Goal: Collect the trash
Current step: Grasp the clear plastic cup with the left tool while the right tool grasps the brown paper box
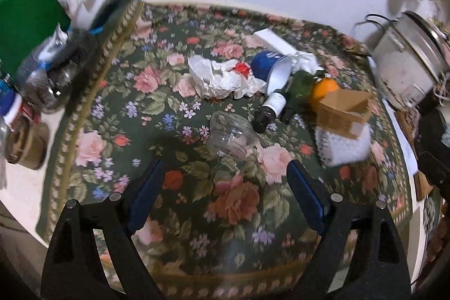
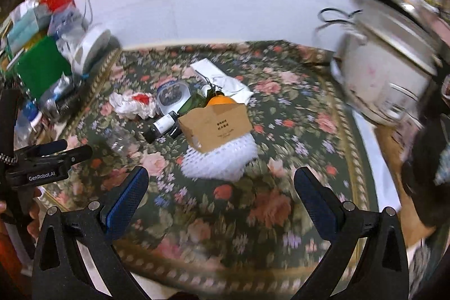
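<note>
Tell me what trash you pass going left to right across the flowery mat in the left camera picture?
crumpled white wrapper → blue paper cup → orange → brown cardboard box

I am counting two dark bottles, one blue paper cup, one orange, one cardboard box, one crumpled wrapper, one clear plastic bottle, one foam net, one white carton.
</note>
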A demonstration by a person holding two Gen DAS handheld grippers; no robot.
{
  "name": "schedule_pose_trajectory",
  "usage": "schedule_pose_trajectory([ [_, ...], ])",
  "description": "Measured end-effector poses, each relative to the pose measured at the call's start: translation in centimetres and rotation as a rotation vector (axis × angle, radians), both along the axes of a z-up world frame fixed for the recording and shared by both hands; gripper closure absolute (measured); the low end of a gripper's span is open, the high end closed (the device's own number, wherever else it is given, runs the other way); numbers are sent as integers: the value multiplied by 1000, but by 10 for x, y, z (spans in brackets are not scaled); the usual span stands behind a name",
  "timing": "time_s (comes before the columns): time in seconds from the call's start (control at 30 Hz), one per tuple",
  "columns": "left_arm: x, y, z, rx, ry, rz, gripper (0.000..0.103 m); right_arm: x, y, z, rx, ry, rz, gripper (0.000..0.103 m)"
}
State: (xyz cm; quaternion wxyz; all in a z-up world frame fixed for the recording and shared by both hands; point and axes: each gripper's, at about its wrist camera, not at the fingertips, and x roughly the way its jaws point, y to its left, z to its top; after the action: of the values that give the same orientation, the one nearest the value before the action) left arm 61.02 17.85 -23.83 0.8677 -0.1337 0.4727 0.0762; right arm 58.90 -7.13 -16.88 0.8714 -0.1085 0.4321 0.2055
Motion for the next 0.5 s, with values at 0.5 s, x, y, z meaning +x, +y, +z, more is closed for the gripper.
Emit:
schedule_pose_trajectory([
  [0.5, 67, 3, -59, -10, 99, 252, 18, 97, 18, -56, 50, 233, 293, 4],
])
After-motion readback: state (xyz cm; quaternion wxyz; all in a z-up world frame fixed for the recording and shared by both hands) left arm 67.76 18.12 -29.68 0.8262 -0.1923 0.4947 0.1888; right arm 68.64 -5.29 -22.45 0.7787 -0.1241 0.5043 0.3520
